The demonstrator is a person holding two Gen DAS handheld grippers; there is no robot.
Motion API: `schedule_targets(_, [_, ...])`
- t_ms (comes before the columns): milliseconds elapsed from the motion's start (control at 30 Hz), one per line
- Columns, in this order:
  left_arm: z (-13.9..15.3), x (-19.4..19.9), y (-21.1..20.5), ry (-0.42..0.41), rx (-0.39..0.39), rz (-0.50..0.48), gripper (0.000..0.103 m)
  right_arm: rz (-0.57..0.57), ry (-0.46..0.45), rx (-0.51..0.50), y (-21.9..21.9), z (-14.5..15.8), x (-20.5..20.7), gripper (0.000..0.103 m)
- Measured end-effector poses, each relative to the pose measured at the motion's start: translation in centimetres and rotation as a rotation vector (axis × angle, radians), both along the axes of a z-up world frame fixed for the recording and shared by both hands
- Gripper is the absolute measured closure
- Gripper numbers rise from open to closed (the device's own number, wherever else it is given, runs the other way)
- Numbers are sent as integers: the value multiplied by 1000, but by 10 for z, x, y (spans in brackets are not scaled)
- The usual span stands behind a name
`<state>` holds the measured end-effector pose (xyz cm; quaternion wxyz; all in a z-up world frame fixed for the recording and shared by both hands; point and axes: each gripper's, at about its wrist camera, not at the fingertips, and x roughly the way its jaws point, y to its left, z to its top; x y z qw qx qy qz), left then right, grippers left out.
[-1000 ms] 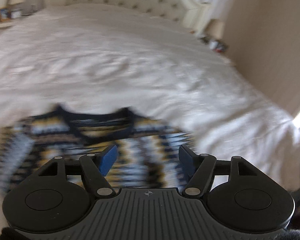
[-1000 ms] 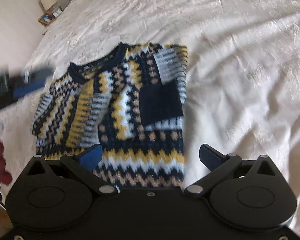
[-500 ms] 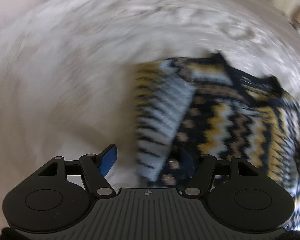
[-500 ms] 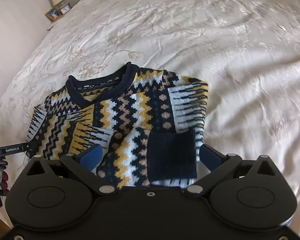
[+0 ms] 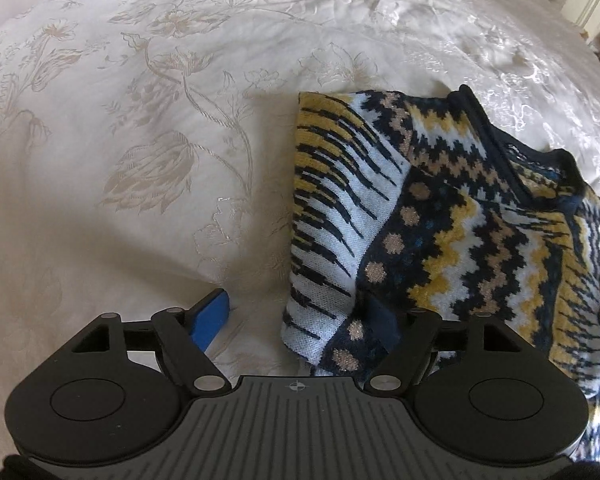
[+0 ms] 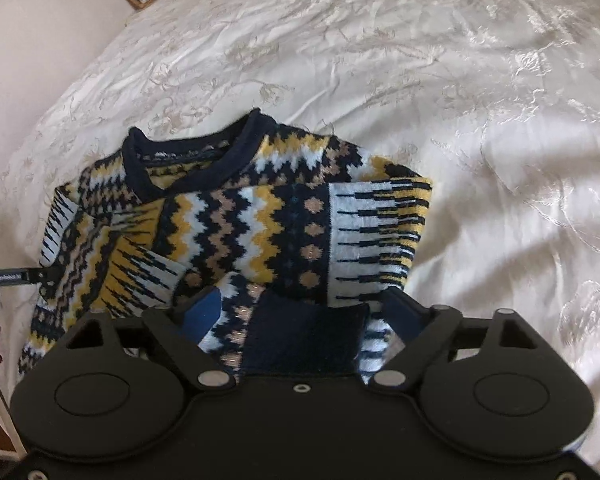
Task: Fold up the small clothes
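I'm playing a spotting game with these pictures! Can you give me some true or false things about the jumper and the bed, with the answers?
1. The sweater lies on a white bedspread. True.
2. The sweater is plain red. False: it has navy, yellow, white and tan zigzags.
3. The right gripper has sweater fabric between its closing jaws. True.
4. The sweater's collar is yellow. False: it is navy.
5. Both sleeves stick straight out. False: they are folded in over the body.
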<state>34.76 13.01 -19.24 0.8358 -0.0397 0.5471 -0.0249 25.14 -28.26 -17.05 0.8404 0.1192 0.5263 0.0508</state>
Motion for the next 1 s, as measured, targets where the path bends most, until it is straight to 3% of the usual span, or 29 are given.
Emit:
schedule_targets(267, [15, -3, -2, -25, 8, -8, 29, 5, 36, 37, -11, -7, 3, 43])
schedule_targets(633, [46, -12, -6, -111, 17, -35, 30, -34, 83, 27, -11, -10, -1, 48])
schedule_targets(700, [50, -14, -7, -122, 13, -39, 30, -37, 82, 24, -10, -9, -2, 90])
schedule_targets(833, [56, -17, -11, -138, -6, -46, 30, -36, 58, 36, -5, 8, 3, 91])
schedule_targets(1000, [58, -15, -21, -156, -30, -58, 30, 56, -102, 52, 14, 67, 18, 91])
